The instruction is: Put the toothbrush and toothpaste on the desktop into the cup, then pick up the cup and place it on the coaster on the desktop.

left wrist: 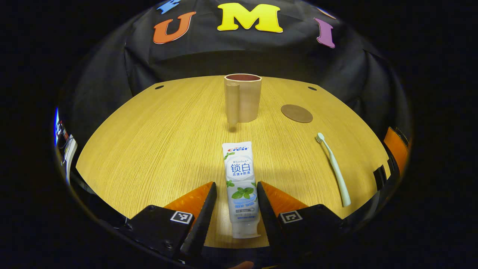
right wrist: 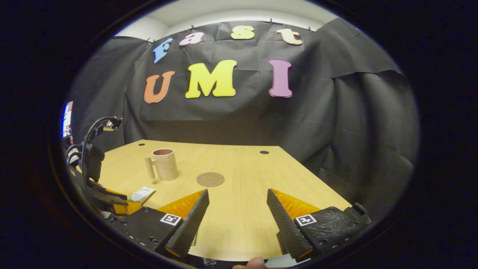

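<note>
A white toothpaste tube (left wrist: 241,186) lies lengthwise on the wooden desktop (left wrist: 157,142), cap end towards me. My left gripper (left wrist: 236,186) is open, one finger on each side of the tube's lower half, with a small gap on the left side. Beyond it a beige cup (left wrist: 242,98) stands upright, handle facing me. A round brown coaster (left wrist: 296,113) lies to the cup's right, and a pale toothbrush (left wrist: 333,168) lies nearer on the right. My right gripper (right wrist: 238,196) hovers open over bare desktop, with the cup (right wrist: 164,164), the coaster (right wrist: 210,179) and the tube (right wrist: 142,194) to its left.
Black cloth walls close in the desktop at the back and right. Two small dark holes (left wrist: 312,88) sit near the desktop's far corners. In the right gripper view the left gripper (right wrist: 112,200) and its cabled mount stand at the desktop's left edge.
</note>
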